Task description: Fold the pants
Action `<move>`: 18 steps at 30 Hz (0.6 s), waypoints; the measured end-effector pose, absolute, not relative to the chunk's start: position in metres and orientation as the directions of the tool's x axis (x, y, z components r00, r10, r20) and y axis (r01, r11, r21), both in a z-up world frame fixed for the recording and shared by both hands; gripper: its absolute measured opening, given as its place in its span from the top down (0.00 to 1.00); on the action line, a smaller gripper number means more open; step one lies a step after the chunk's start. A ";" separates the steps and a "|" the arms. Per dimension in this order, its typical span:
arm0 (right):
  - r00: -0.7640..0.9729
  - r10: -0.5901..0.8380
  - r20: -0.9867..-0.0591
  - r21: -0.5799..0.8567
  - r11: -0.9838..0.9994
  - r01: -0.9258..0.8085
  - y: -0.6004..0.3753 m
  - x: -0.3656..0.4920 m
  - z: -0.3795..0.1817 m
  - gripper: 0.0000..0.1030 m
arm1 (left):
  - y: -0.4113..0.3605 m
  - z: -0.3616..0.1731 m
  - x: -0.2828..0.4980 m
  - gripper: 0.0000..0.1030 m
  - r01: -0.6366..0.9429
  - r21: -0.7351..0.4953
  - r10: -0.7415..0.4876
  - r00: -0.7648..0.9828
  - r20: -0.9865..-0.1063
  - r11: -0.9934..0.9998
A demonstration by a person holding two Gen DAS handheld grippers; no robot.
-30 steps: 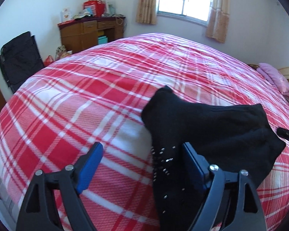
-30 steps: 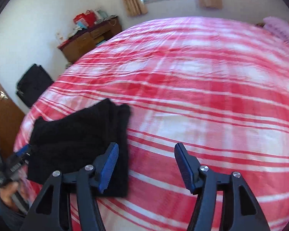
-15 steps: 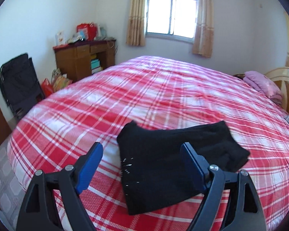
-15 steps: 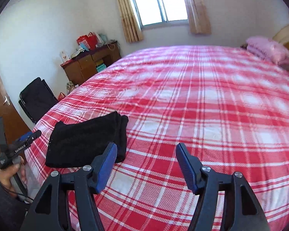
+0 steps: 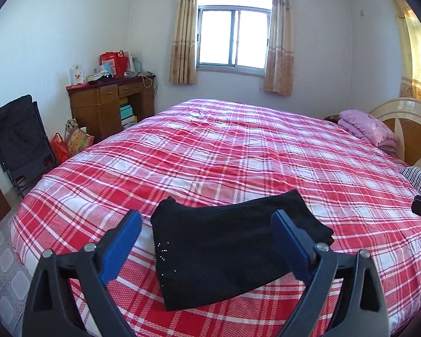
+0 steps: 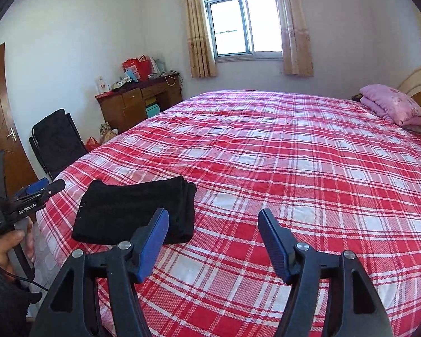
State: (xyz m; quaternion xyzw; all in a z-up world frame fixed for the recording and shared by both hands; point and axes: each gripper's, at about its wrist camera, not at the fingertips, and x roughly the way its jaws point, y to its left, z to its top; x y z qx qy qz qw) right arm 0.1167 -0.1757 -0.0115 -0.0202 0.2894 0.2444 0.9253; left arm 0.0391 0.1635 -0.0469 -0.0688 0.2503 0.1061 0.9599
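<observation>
A home bedroom: a wide bed (image 5: pixel 238 151) with a red plaid cover fills the middle, a pink pillow (image 5: pixel 365 129) at its far right. A curtained window (image 5: pixel 234 40) sits in the far wall, a cluttered wooden desk (image 5: pixel 109 104) far left.

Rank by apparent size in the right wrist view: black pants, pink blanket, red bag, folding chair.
1. black pants
2. folding chair and pink blanket: similar, and at different depths, so unranked
3. red bag
</observation>
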 end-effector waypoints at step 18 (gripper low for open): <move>0.736 0.428 -0.524 0.072 0.884 -0.462 -0.172 0.107 -0.006 0.33 | 0.159 -0.049 0.039 0.02 -0.240 -0.076 0.173 0.852 -0.495 0.968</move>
